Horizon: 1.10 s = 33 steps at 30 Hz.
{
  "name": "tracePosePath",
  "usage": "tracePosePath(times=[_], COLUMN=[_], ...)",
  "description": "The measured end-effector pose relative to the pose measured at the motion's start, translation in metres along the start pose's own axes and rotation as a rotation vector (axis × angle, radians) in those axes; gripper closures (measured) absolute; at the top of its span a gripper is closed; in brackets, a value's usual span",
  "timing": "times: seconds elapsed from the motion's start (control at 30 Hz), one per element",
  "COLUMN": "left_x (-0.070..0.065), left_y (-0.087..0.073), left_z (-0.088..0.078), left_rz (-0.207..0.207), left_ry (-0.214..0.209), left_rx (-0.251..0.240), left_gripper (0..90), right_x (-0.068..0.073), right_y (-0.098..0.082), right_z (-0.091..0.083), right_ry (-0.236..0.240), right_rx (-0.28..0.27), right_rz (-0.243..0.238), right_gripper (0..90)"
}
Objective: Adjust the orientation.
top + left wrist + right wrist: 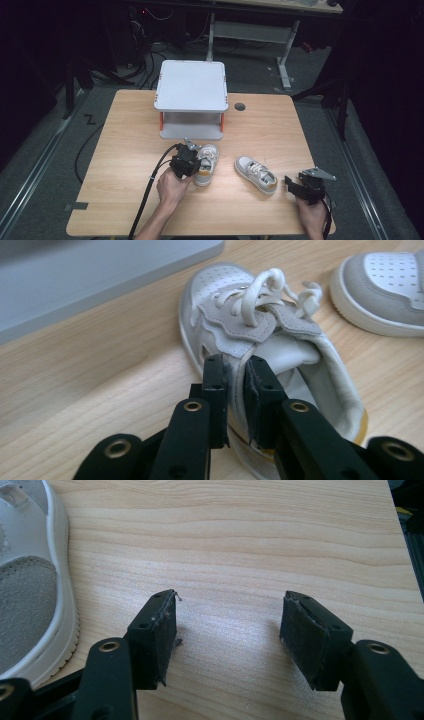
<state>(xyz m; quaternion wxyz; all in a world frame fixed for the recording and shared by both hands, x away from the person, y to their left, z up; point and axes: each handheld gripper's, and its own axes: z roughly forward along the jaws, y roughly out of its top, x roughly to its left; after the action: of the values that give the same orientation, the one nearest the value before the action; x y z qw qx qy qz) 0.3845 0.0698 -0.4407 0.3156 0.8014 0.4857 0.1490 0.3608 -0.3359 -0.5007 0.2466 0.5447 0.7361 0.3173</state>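
Left shoe (260,335) sits on the table (125,150) before the shelf (191,85) — left gripper (235,385) clenched on its collar, right gripper (227,630) gaping idle. Next, probably — lift it onto the shelf.

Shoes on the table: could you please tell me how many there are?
2. One shoe lies just in front of the grey shelf, its side wall pinched in the left claw. The other shoe lies to its right, near the open right claw.

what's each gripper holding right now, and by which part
The left gripper pinches the left shoe by the side of its collar, near the heel. The right gripper is open over bare table, holding nothing.
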Motion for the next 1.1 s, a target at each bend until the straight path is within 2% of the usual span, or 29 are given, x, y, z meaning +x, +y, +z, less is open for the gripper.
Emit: tracePosePath(times=[0.2,0.43,0.57,0.7,0.83,0.97,1.1], left_x=[-0.001,0.004,0.006,0.008,0.012,0.018,0.031], left_y=[-0.002,-0.006,-0.008,-0.007,-0.009,-0.012,-0.023], left_z=[0.0,0.0,0.001,-0.001,-0.006,-0.013,-0.023], left_rz=[-0.027,-0.035,-0.032,-0.042,-0.055,-0.064,-0.091], left_ry=[-0.043,-0.086,-0.1,-0.128,-0.126,-0.128,-0.124], left_rx=[-0.005,-0.015,-0.018,-0.025,-0.058,-0.087,-0.145], left_gripper=[78.9,76.9,73.4,66.2,53.1,48.2,44.4], right_x=[0.0,0.0,0.0,0.0,0.0,0.0,0.0], right_y=[0.0,0.0,0.0,0.0,0.0,0.0,0.0], right_z=[0.0,0.0,0.0,0.0,0.0,0.0,0.0], right_ry=[0.0,0.0,0.0,0.0,-0.001,-0.001,-0.001], right_rx=[0.0,0.0,0.0,0.0,0.0,0.0,0.0], right_rz=[0.0,-0.001,-0.001,0.001,0.001,0.001,0.001], right_gripper=[39.8,39.8,39.7,39.7,39.7,39.7,39.7])
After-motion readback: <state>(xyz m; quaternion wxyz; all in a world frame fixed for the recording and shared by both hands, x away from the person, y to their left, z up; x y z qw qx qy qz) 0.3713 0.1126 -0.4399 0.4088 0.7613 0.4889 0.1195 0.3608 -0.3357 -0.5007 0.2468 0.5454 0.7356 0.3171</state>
